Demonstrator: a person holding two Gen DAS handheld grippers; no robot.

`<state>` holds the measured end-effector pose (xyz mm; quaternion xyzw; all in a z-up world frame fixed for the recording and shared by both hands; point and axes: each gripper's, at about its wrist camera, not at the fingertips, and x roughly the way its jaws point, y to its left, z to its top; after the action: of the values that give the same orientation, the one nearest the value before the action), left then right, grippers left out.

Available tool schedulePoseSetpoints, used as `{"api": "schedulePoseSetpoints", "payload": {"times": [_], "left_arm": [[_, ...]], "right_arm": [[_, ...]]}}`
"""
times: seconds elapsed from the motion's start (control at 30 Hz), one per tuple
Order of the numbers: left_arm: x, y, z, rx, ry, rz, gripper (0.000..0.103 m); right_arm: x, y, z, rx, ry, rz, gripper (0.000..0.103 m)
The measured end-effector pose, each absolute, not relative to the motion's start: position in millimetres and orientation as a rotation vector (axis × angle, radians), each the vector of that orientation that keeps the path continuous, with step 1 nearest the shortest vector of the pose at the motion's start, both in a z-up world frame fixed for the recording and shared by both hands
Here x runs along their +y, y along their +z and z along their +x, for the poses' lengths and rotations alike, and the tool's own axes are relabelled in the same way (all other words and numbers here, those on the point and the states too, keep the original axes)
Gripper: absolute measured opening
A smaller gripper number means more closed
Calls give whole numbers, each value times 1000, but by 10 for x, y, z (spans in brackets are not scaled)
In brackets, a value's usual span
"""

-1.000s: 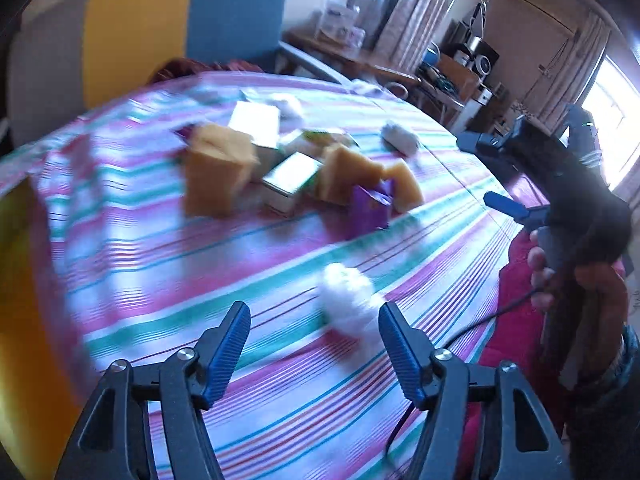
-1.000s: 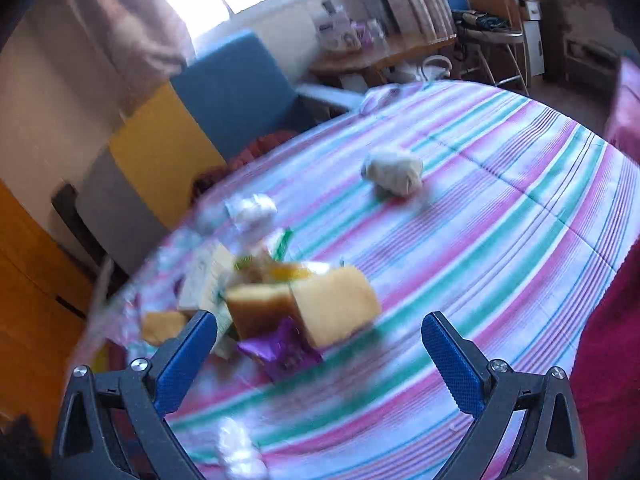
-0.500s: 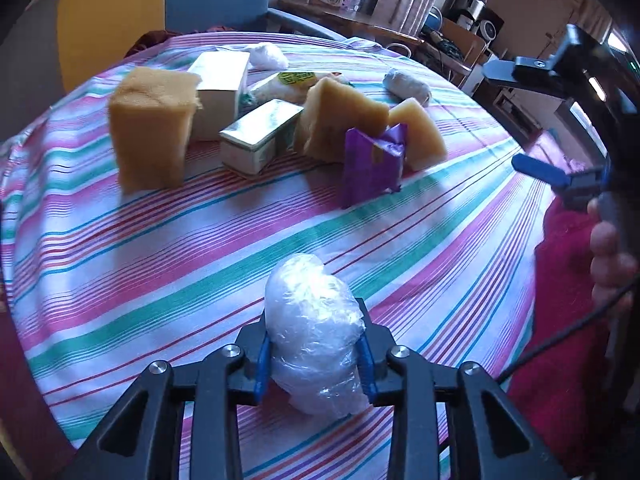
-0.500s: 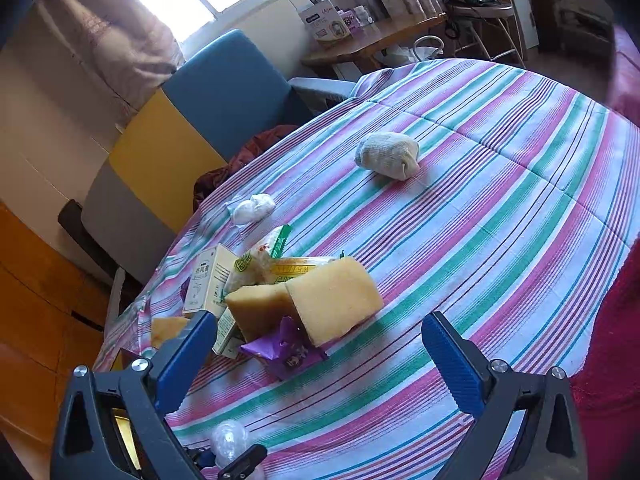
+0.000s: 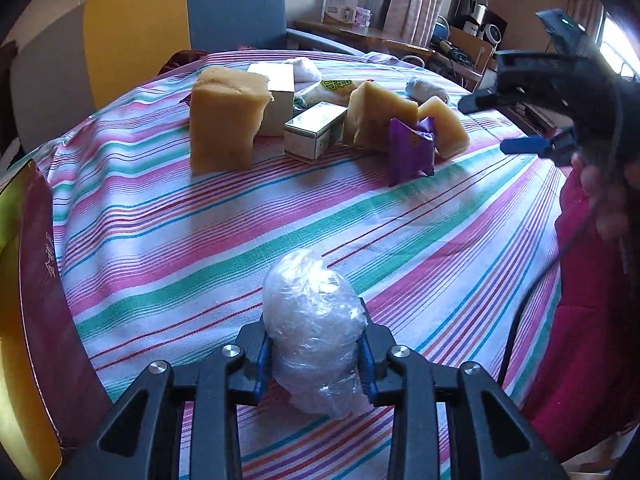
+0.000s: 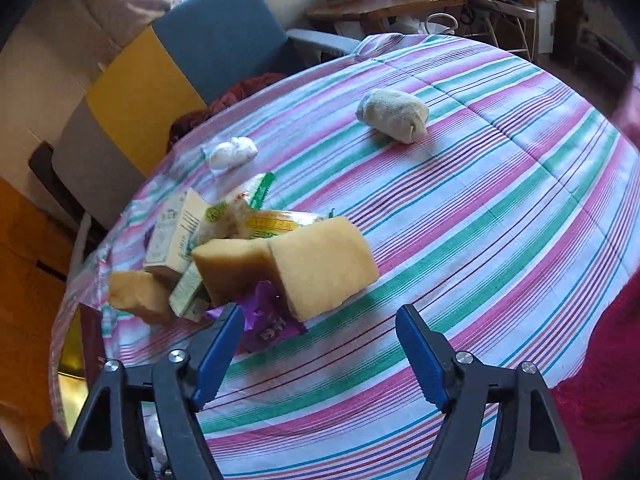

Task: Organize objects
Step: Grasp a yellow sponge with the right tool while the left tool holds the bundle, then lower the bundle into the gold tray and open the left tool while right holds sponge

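Gripping plastic bundle (image 5: 314,320), left hand-held gripper (image 5: 316,356) nears box (image 5: 36,280).

Wrapped bundle (image 5: 314,332) sits between the left tongs (image 5: 316,354), near the counter (image 5: 168,248) edge. Farther back lies a cluster: sponge block (image 5: 224,120) leftmost, small carton (image 5: 314,132) beside it, snack packet (image 5: 412,150) at right. Rolled sock (image 6: 394,115) lies well apart behind.

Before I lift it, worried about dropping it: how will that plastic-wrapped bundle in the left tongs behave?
The bundle looks soft: its crinkled film bulges above the left tongs, so it probably squashes rather than resists. The glossy wrap may be slippery. It is probably light.
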<state>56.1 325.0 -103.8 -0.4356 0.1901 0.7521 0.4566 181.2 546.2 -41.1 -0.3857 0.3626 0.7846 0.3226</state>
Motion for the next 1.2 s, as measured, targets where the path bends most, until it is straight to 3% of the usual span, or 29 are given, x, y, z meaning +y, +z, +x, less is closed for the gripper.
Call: {"api": "schedulePoseSetpoints", "payload": {"times": [0.27, 0.37, 0.4, 0.47, 0.57, 0.77, 1.03, 1.2], "left_arm": [[3209, -1037, 526, 423, 1844, -1094, 34], [3205, -1038, 525, 413, 1846, -1096, 34], [3205, -1037, 524, 410, 1848, -1097, 34], [3212, -1039, 524, 406, 1852, -1096, 34], [3214, -1038, 535, 409, 1858, -1088, 34], [3183, -982, 551, 402, 1864, -1092, 32], [2799, -483, 540, 299, 1932, -1019, 32], [2158, -146, 33, 164, 2083, -1079, 32]], "right_arm": [[5810, -519, 1460, 849, 1979, -1123, 79], [5895, -714, 1406, 907, 1980, -1163, 81], [5909, -773, 1401, 944, 1983, -1182, 78], [5901, -798, 1403, 977, 2012, -1192, 62], [5839, -730, 1382, 859, 2015, -1188, 60], [5918, -646, 1491, 846, 1974, -1119, 57], [6009, -563, 1545, 799, 1930, -1047, 57], [5954, -479, 1549, 775, 1961, -1009, 57]]}}
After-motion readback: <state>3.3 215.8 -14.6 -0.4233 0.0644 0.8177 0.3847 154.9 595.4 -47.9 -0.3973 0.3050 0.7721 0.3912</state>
